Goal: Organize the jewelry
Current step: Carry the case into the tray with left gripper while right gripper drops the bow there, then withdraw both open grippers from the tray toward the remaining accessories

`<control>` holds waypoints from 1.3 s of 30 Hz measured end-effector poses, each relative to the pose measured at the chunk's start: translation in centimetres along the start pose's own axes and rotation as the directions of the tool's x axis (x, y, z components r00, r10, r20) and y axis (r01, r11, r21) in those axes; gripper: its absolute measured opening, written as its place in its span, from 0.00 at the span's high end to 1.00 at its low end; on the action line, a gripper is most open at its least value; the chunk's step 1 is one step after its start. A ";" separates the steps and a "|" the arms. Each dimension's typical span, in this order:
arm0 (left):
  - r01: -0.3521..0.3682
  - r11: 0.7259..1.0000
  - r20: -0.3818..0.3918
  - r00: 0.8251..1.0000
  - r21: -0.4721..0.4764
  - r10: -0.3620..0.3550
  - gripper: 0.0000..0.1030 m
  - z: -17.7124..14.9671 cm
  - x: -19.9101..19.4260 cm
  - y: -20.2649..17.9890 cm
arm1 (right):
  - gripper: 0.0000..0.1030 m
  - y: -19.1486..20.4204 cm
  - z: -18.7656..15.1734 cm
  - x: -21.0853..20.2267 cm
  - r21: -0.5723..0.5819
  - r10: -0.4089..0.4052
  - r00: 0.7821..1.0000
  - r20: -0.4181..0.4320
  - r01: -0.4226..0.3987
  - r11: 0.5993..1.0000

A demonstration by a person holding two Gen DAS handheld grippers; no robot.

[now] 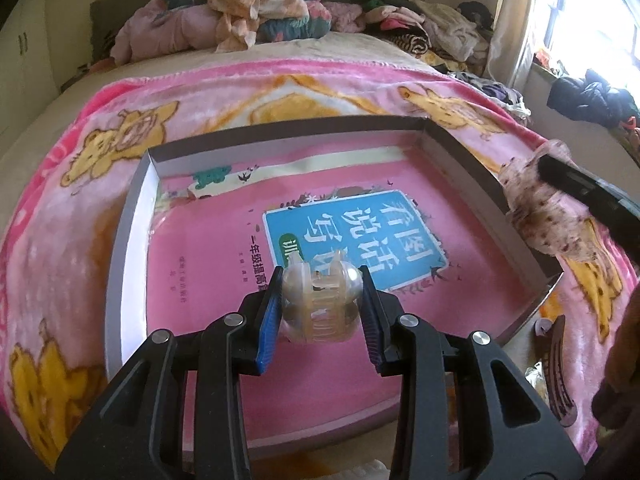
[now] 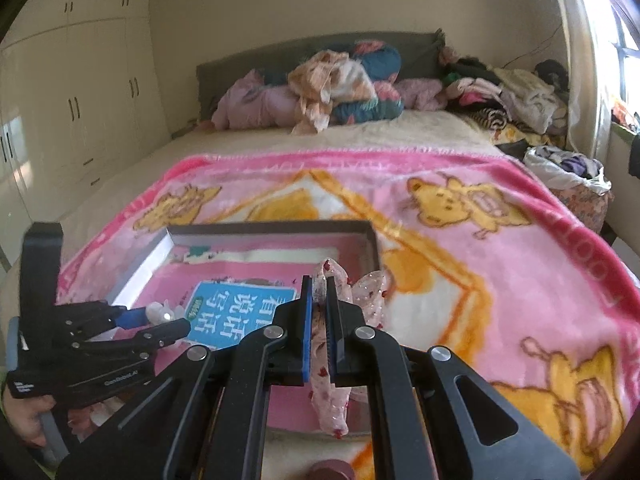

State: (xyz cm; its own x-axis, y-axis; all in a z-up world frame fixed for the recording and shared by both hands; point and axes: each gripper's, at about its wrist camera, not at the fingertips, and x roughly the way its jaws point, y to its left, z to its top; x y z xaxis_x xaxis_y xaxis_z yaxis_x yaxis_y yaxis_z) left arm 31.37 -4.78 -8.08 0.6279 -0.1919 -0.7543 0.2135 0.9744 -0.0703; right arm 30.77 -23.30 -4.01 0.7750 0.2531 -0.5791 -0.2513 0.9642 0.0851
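My left gripper (image 1: 320, 280) is shut on a clear plastic hair claw clip (image 1: 320, 304) and holds it over the shallow cardboard box (image 1: 128, 216), above the pink book (image 1: 224, 248) lying inside. In the right wrist view the left gripper (image 2: 160, 316) shows at the lower left with the clip (image 2: 162, 312) at its tips. My right gripper (image 2: 319, 280) is shut on a sheer pink fabric scrunchie with red dots (image 2: 360, 292), near the box's right wall (image 2: 372, 248). The scrunchie (image 1: 536, 208) also shows at the right of the left wrist view.
The box rests on a pink cartoon blanket (image 1: 72, 208) spread on a bed. A dark brown hair clip (image 1: 560, 376) lies on the blanket beside the box's near right corner. Piled clothes and pillows (image 2: 340, 84) sit at the headboard. A hand (image 2: 28, 412) holds the left gripper.
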 end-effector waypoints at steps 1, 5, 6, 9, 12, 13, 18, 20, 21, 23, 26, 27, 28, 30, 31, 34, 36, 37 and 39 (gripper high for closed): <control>0.002 1.000 -0.002 1.000 0.003 -0.002 0.73 0.0 0.1 0.0 | 0.94 0.2 -0.2 0.4 -0.009 -0.003 1.000 -0.008 0.003 1.000; 0.003 1.000 -0.007 1.000 0.002 -0.003 0.73 0.0 0.2 0.2 | 0.94 1.1 -1.2 1.9 -0.039 -0.019 0.999 -0.046 0.017 0.999; 0.006 1.000 -0.005 1.000 -0.001 -0.006 0.73 -0.1 0.1 0.2 | 0.94 1.2 -1.3 2.2 -0.037 -0.015 0.998 -0.054 0.013 0.999; 0.004 1.000 0.000 1.000 0.000 -0.004 0.73 -0.2 0.0 0.3 | 0.91 1.3 -2.0 2.6 -0.001 0.023 0.997 -0.079 -0.023 1.000; -0.005 1.000 0.017 1.000 0.002 0.005 0.69 -0.7 -0.5 0.6 | 0.70 1.6 -2.4 2.6 0.022 0.055 0.995 -0.087 -0.053 0.998; -0.003 1.000 0.019 1.000 -0.005 0.003 0.65 -0.8 -0.6 0.7 | 0.65 1.7 -2.5 2.3 0.024 0.059 0.995 -0.080 -0.057 0.998; -0.012 1.000 0.055 0.998 -0.015 0.013 0.60 -0.9 -1.9 0.9 | 0.41 2.1 -2.6 0.3 0.013 0.053 0.998 -0.025 -0.052 0.999; -0.014 0.999 0.072 0.997 -0.029 0.016 0.54 -0.9 -2.6 1.1 | 0.34 2.2 -2.8 -0.9 0.009 0.036 0.999 0.009 -0.037 0.999; -0.016 0.999 0.080 0.997 -0.037 0.019 0.53 -0.9 -3.0 1.2 | 0.29 2.2 -2.9 -1.5 0.007 0.027 0.999 0.024 -0.027 1.000; -0.019 0.999 0.096 0.995 -0.048 0.023 0.50 -0.9 -3.8 1.3 | 0.25 2.2 -3.2 -2.3 0.006 0.016 0.999 0.040 -0.016 1.000; -0.024 0.998 0.120 0.992 -0.053 0.030 0.43 -1.1 -4.9 1.3 | 0.18 2.0 -3.7 -3.5 0.018 0.001 0.998 0.058 -0.002 1.000; -0.024 0.998 0.127 0.991 -0.055 0.031 0.43 -1.2 -5.3 1.3 | 0.16 1.9 -3.8 -3.8 0.025 -0.004 0.998 0.062 0.003 1.000; -0.023 0.998 0.132 0.991 -0.056 0.030 0.41 -1.3 -5.6 1.3 | 0.16 1.9 -3.9 -4.3 0.032 -0.004 0.998 0.069 0.002 0.999; -0.026 0.998 0.144 0.989 -0.060 0.034 0.38 -1.4 -6.3 1.2 | 0.13 1.9 -4.1 -5.1 0.041 -0.006 0.997 0.079 0.003 0.999; -0.025 0.998 0.154 0.988 -0.059 0.034 0.36 -1.6 -6.7 1.2 | 0.13 1.9 -4.1 -5.8 0.041 -0.009 0.996 0.088 0.005 0.999; -0.031 0.998 0.180 0.983 -0.056 0.041 0.31 -2.0 -8.0 1.1 | 0.11 2.3 -4.2 -7.2 0.030 -0.013 0.994 0.113 0.010 1.000; -0.035 0.998 0.197 0.979 -0.054 0.045 0.29 -2.4 -8.9 1.0 | 0.10 2.6 -4.3 -8.2 0.020 -0.017 0.992 0.129 0.014 1.000; -0.036 0.998 0.205 0.978 -0.052 0.046 0.26 -2.6 -9.3 1.0 | 0.10 2.7 -4.4 -8.8 0.017 -0.016 0.990 0.139 0.014 1.000; -0.038 0.998 0.220 0.974 -0.048 0.048 0.23 -3.0 -10.2 0.8 | 0.08 2.8 -4.5 -9.7 0.016 -0.015 0.988 0.153 0.012 1.000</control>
State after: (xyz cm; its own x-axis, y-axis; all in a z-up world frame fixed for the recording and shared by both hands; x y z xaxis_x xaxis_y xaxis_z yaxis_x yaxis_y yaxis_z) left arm 22.92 -1.71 -2.38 0.7863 -0.1664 -0.5950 0.1534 0.9855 -0.0728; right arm 19.96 -23.46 -1.77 0.8582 0.2481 -0.4493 -0.2326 0.9684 0.0904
